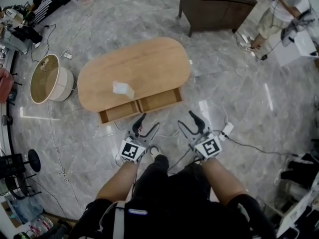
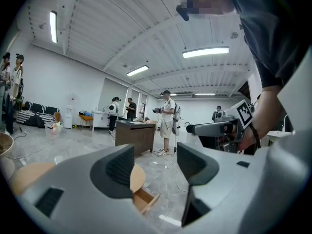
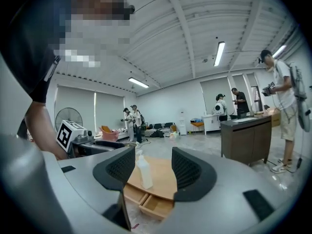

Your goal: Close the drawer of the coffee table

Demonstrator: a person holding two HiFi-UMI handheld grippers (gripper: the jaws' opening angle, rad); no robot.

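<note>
An oval wooden coffee table [image 1: 144, 63] stands on the marble floor ahead of me. Its front drawer [image 1: 140, 106] is pulled out and shows two empty compartments. A small clear bottle [image 1: 122, 88] stands on the tabletop. My left gripper [image 1: 145, 123] hovers just in front of the drawer's left half, open and empty. My right gripper [image 1: 189, 122] is off the drawer's right corner, also open and empty. The right gripper view frames the bottle [image 3: 143, 172] and drawer [image 3: 156, 206] between its jaws. In the left gripper view only the drawer's corner [image 2: 146, 199] shows.
A round white basket [image 1: 49, 78] sits left of the table, a dark cabinet [image 1: 214, 6] behind it. Cables [image 1: 249, 146] trail across the floor near my feet and to the right. A person [image 1: 279, 14] stands far right. A fan base [image 1: 33, 160] is at left.
</note>
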